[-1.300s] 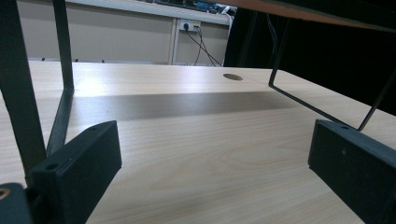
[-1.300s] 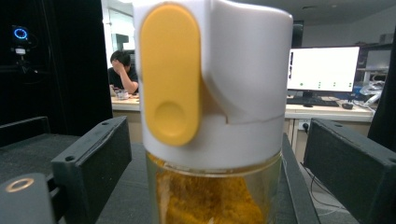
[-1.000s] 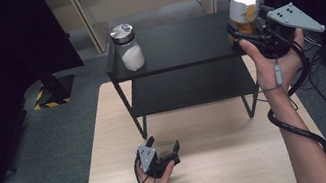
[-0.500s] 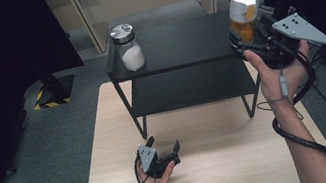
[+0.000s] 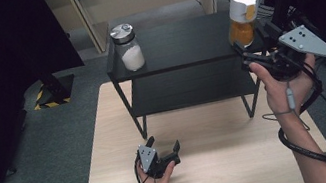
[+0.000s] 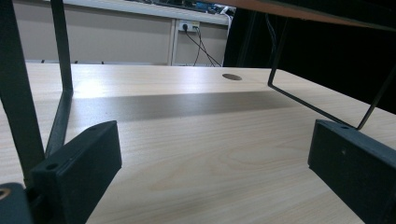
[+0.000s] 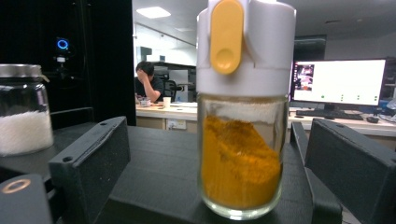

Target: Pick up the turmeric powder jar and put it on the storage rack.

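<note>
A glass jar of orange powder (image 5: pixel 243 21) with a white and yellow lid stands at the right end of the black shelf's top (image 5: pixel 183 42). My right gripper (image 5: pixel 246 58) is open just in front of it, at the shelf's right front corner. In the right gripper view the orange jar (image 7: pixel 243 154) stands upright ahead of my right gripper (image 7: pixel 217 140), framed by the two spread jaws and touching neither. My left gripper (image 5: pixel 165 148) lies open in a hand on the wooden table (image 5: pixel 224 162). Nothing but tabletop (image 6: pixel 196 140) shows at my left gripper (image 6: pixel 212 144).
A glass jar of white powder (image 5: pixel 129 51) with a metal lid stands at the left end of the top shelf, and the white jar (image 7: pixel 23 116) shows left in the right gripper view. The shelf's lower tier (image 5: pixel 191 89) and thin legs (image 6: pixel 60 84) stand over the table's far half.
My right gripper has drawn back from the orange jar, down and to the right, toward the person. The jar stays on the shelf. The left gripper has not moved.
</note>
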A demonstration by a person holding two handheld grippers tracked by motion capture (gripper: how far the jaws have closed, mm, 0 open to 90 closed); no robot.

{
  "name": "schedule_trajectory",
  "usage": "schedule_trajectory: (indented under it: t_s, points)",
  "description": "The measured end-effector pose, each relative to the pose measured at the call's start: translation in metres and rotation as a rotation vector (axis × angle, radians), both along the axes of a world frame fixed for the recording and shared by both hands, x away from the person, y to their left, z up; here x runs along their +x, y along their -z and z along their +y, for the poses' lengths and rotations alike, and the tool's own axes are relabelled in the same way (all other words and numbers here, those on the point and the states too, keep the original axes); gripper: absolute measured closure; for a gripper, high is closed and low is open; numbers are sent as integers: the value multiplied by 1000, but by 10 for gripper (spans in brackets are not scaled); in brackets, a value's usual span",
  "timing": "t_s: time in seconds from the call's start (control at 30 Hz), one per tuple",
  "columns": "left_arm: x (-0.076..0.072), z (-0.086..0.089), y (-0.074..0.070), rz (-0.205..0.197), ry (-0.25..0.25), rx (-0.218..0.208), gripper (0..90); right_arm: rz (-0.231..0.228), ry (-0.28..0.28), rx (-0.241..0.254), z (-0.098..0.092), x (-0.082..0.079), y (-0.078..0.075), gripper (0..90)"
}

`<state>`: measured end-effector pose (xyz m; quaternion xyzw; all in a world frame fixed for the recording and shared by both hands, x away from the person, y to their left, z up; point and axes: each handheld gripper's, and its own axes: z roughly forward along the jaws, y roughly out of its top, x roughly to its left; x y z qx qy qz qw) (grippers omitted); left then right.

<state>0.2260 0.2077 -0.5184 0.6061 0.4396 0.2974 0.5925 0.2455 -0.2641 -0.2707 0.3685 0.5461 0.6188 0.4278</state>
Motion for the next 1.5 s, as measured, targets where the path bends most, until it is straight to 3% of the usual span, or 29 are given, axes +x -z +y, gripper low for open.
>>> schedule_trajectory:
  t_s: [0.73,1.5]
  points:
    - [0,0,1,-5,0,3,22,9,-42,-20,-18,-25,43,69]
    - [-1,-1,1,-8,2,5,22,78,-64,-35,-32,-43,92,69]
